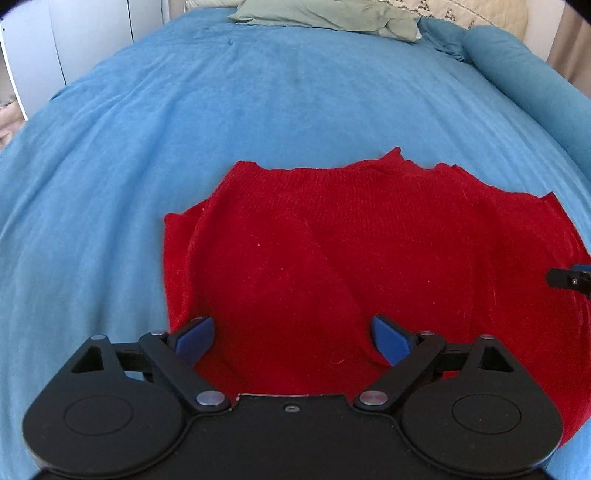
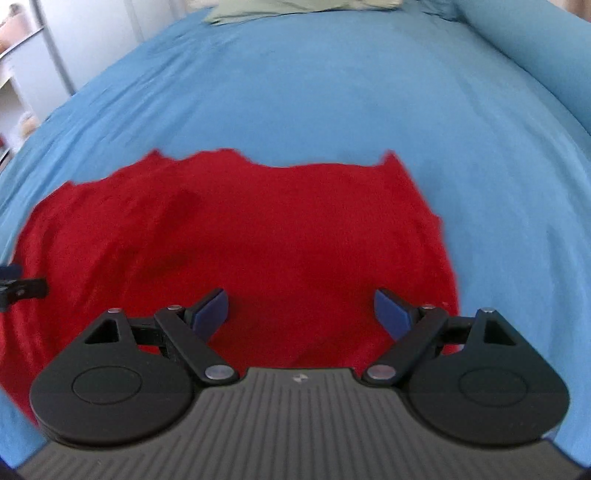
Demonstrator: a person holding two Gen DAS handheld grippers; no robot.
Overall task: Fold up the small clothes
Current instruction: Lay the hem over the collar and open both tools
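Note:
A small red knit garment point(image 1: 332, 251) lies spread flat on the blue bedspread point(image 1: 258, 103). My left gripper point(image 1: 293, 338) is open and empty, its blue pads hovering over the garment's near left part. In the right wrist view the same red garment point(image 2: 258, 236) fills the middle, and my right gripper point(image 2: 301, 314) is open and empty over its near right part. The tip of the right gripper shows at the left view's right edge point(image 1: 569, 278). The tip of the left gripper shows at the right view's left edge point(image 2: 18, 286).
A pale green cloth point(image 1: 325, 16) lies at the far end of the bed. A blue bolster point(image 1: 524, 77) runs along the right side. White cupboards point(image 1: 55, 44) stand beyond the bed's left edge.

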